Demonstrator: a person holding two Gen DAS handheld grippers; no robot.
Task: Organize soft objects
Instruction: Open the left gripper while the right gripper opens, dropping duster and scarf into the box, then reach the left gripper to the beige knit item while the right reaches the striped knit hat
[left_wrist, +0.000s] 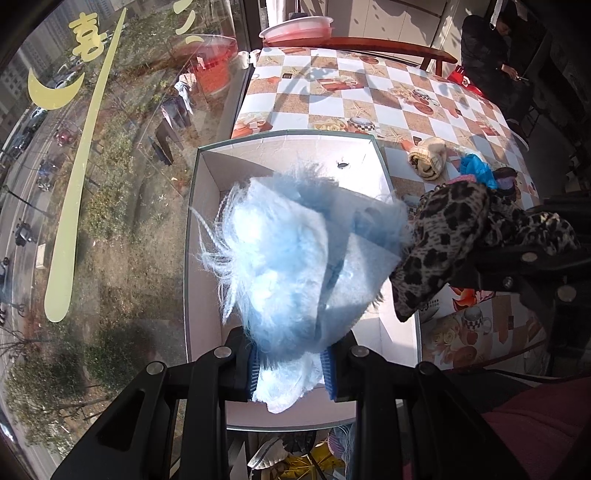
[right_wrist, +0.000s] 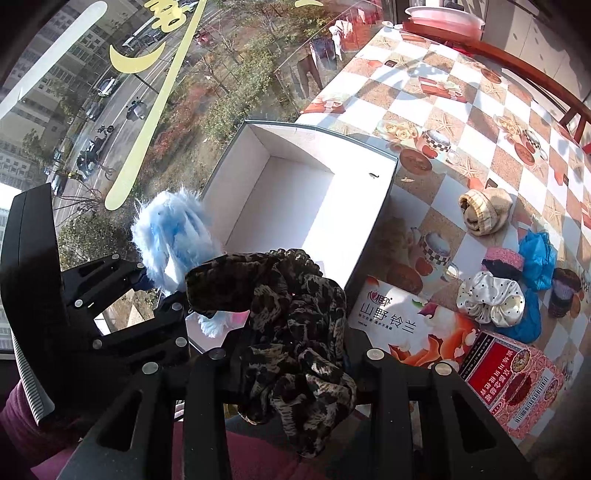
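I have the left claw (left_wrist: 291, 369) clamped on a fluffy light-blue scrunchie (left_wrist: 291, 258), which hangs over the open white cardboard box (right_wrist: 373, 206) at the window edge of the bench (left_wrist: 369, 99). I judge it is held there so it can simply drop inside; from the right wrist view the box looks empty so far. The right claw (right_wrist: 295, 363) grips a leopard-print scrunchie (right_wrist: 291, 314), its fabric bunched and draped between the fingers, near the box's front corner and just beside the blue one. I keep it close, I think, so it can follow the first into the box.

Further along the bench, well apart from the box, more soft things wait: a beige knitted piece (right_wrist: 485, 210), a white satin polka-dot scrunchie (right_wrist: 491, 297), a pink-edged one (right_wrist: 504, 260) and something crumpled and blue (right_wrist: 537, 258). Two printed cartons lie just beside the box, the white one (right_wrist: 402, 325) touching its side, the red one (right_wrist: 513, 387) nearer me.
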